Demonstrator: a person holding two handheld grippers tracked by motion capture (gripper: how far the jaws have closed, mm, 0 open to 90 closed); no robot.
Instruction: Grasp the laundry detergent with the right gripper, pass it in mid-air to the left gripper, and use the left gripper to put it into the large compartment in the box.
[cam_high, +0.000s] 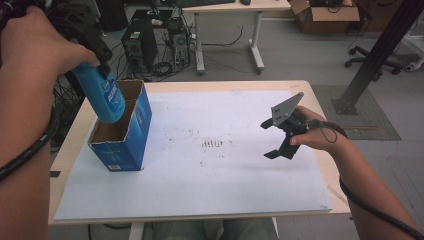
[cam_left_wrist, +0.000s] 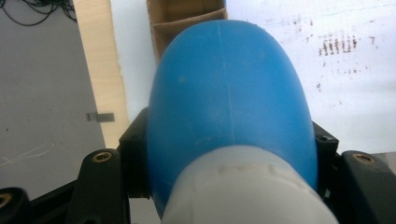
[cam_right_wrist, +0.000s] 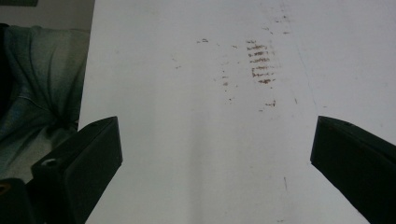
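Note:
My left gripper (cam_high: 97, 57) is shut on a blue plastic bottle (cam_high: 105, 97) and holds it bottom-down, lowered partway into the open blue cardboard box (cam_high: 131, 140) at the table's left. In the left gripper view the bottle (cam_left_wrist: 229, 112) bulges between the jaws, its pale cap end nearest the camera, with the box's brown inside (cam_left_wrist: 182, 18) beyond it. My right gripper (cam_high: 272, 140) hovers open above the white sheet at the right, nothing between its jaws. In the right gripper view its fingers (cam_right_wrist: 88, 158) stand wide apart over the sheet.
A white sheet (cam_high: 200, 175) with a patch of dark smudges (cam_high: 212, 144) covers the wooden table (cam_high: 320, 100). A cardboard divider splits the box into two compartments. Beyond the table are computer towers (cam_high: 140, 42), a desk, cables and a black post (cam_high: 375, 55).

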